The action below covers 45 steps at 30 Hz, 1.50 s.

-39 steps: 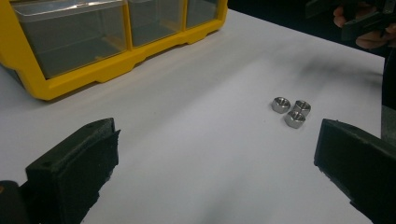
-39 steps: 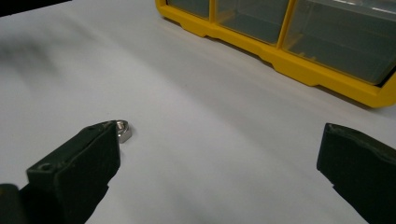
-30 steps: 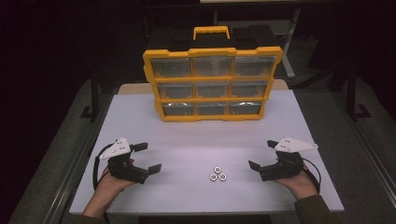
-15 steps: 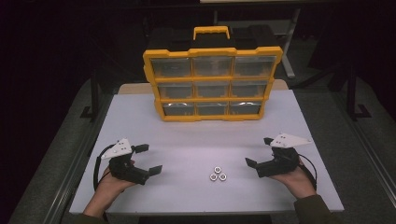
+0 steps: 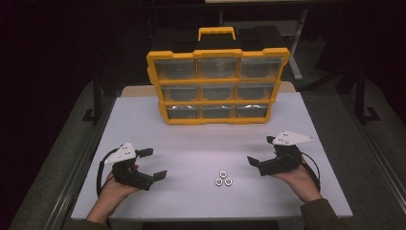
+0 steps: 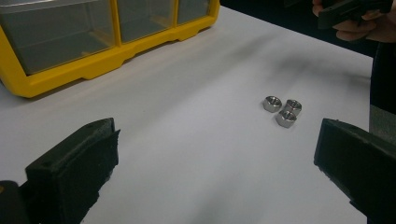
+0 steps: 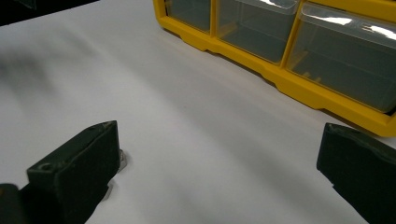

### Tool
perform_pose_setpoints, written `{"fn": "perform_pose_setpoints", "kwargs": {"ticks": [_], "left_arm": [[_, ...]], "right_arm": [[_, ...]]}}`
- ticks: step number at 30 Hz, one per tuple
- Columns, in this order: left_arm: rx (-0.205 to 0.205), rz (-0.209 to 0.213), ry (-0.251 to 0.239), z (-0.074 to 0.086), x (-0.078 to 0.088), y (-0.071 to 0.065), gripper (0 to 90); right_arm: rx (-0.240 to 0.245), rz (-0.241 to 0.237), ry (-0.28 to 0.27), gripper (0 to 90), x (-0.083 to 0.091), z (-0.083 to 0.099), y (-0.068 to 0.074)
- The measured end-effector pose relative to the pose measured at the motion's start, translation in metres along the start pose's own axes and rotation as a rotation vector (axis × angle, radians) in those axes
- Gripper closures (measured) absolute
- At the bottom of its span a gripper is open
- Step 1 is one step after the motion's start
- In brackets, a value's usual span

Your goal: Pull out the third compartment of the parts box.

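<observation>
1. High view: three nuts point(image 5: 223, 178) cluster near the table's point(image 5: 143, 124) front edge, between both spread grippers, left point(image 5: 152, 164) and right point(image 5: 261, 152)
2. Left gripper view: jaws wide, aimed toward the nuts point(image 6: 282, 110), probably readying a pick
3. Right gripper view: jaws wide, facing the organizer point(image 7: 299, 70)

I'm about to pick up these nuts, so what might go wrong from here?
The three nuts lie touching, so closing on one may scatter the others. In the right gripper view, the right gripper partly hides a nut behind one jaw, so aiming may be off. The organizer drawers look shut.
</observation>
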State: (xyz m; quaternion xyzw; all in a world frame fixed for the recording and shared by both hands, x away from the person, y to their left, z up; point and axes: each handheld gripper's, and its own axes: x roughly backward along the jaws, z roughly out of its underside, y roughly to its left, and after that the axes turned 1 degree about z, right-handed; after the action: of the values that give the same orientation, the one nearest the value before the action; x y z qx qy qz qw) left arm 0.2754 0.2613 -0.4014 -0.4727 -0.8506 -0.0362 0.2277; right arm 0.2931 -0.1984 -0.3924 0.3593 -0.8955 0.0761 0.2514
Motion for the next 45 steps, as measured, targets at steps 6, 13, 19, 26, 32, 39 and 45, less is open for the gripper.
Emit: {"fn": "perform_pose_setpoints", "kwargs": {"ticks": [6, 13, 19, 26, 32, 39, 45], "left_arm": [[0.008, 0.001, -0.012, 0.0, -0.001, 0.001, 0.0], [0.005, 0.003, -0.002, 0.001, -0.003, 0.001, 0.0], [-0.009, 0.009, -0.002, 0.001, -0.005, -0.003, 0.0], [-0.011, 0.007, -0.008, 0.0, -0.004, -0.001, 0.0], [-0.006, 0.008, 0.001, 0.001, -0.004, -0.001, 0.0], [0.006, 0.018, -0.01, 0.001, -0.003, -0.001, 0.0], [0.017, 0.026, -0.012, 0.001, -0.003, 0.0, 0.0]], "right_arm": [[-0.005, -0.003, -0.004, 0.0, -0.005, -0.004, -0.003], [-0.023, 0.002, -0.015, 0.0, -0.006, -0.007, -0.008], [-0.016, -0.003, -0.018, 0.0, -0.009, -0.01, -0.009], [-0.013, -0.011, -0.014, 0.0, -0.015, -0.013, -0.008], [-0.01, -0.019, -0.016, 0.0, -0.021, -0.017, -0.008], [0.004, -0.03, -0.012, 0.0, -0.032, -0.023, -0.009], [0.006, -0.039, -0.008, 0.0, -0.041, -0.029, -0.008]]}}
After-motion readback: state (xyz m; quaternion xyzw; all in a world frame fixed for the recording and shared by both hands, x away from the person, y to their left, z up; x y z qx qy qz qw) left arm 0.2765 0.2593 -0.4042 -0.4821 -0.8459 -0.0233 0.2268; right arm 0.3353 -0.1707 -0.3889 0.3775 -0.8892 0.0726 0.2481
